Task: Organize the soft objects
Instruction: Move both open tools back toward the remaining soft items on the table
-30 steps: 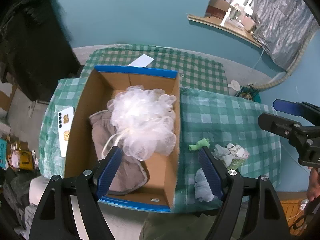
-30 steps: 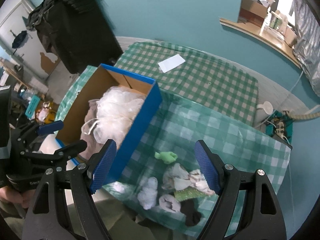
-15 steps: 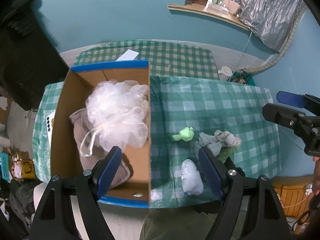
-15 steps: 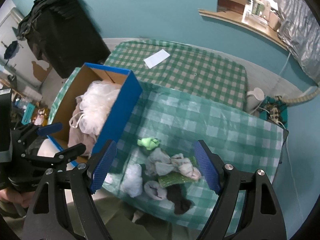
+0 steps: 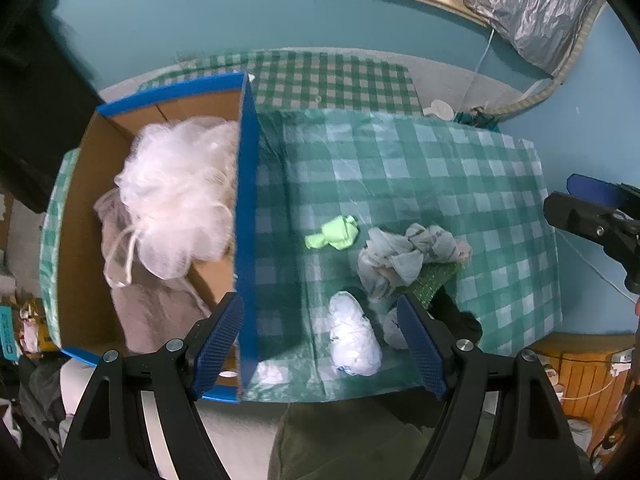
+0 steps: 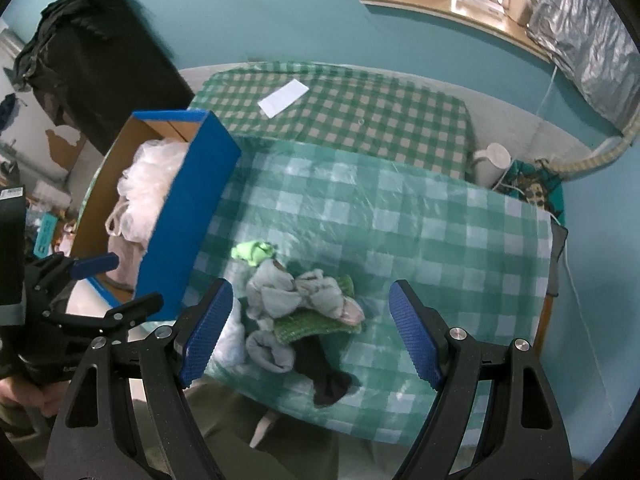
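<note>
A blue cardboard box (image 5: pixel 246 216) (image 6: pixel 188 204) stands at the table's left and holds a white mesh pouf (image 5: pixel 176 200) (image 6: pixel 150 184) on a beige cloth (image 5: pixel 156 312). To its right lies a heap of soft things: a bright green sock (image 5: pixel 334 234) (image 6: pixel 252 252), grey socks (image 5: pixel 404 256) (image 6: pixel 296 292), a green knitted piece (image 6: pixel 316 326), a white bundle (image 5: pixel 354 336) and a black sock (image 6: pixel 326 376). My left gripper (image 5: pixel 320 344) is open above the box wall and the white bundle. My right gripper (image 6: pixel 308 332) is open above the heap.
The table has a green checked cloth (image 6: pixel 420 220). A white paper slip (image 6: pixel 283 98) lies at the far side. A white jug (image 6: pixel 492 162) stands past the far right corner. A dark covered object (image 6: pixel 92 60) stands behind the box.
Both grippers have moved right, off the box and over the sock heap. Both stay open and empty.
</note>
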Demonstrator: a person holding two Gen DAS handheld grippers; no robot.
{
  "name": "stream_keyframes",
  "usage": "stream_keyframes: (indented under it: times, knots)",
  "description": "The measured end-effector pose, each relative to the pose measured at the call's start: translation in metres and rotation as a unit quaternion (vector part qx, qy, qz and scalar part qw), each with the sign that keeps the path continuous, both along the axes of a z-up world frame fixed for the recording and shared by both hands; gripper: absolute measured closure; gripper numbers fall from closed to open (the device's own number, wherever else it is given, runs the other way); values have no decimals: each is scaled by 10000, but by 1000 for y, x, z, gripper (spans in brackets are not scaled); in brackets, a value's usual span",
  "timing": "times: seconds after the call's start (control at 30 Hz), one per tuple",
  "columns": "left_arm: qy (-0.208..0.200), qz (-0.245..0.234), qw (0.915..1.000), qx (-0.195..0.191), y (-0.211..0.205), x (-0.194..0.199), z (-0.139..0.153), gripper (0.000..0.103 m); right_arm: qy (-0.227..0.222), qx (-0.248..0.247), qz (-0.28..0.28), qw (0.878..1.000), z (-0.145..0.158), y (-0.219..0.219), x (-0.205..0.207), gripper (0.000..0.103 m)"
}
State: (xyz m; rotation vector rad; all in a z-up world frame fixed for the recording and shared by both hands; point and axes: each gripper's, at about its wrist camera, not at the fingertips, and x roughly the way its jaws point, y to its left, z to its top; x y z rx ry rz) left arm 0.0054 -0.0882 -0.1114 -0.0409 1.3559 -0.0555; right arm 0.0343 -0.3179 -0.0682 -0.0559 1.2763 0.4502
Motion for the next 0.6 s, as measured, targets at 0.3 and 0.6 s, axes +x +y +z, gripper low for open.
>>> stream_keyframes:
  times: [0.3,0.6]
  knots:
    - [301,15,9995,-55,-11,-1,-29,23,186,-26,-20,9998,-30,-15,-6,22]
    - [658,74,9977,-160,-23,-11,-59,23,285,-83,263,9992,-59,-13,-18,22]
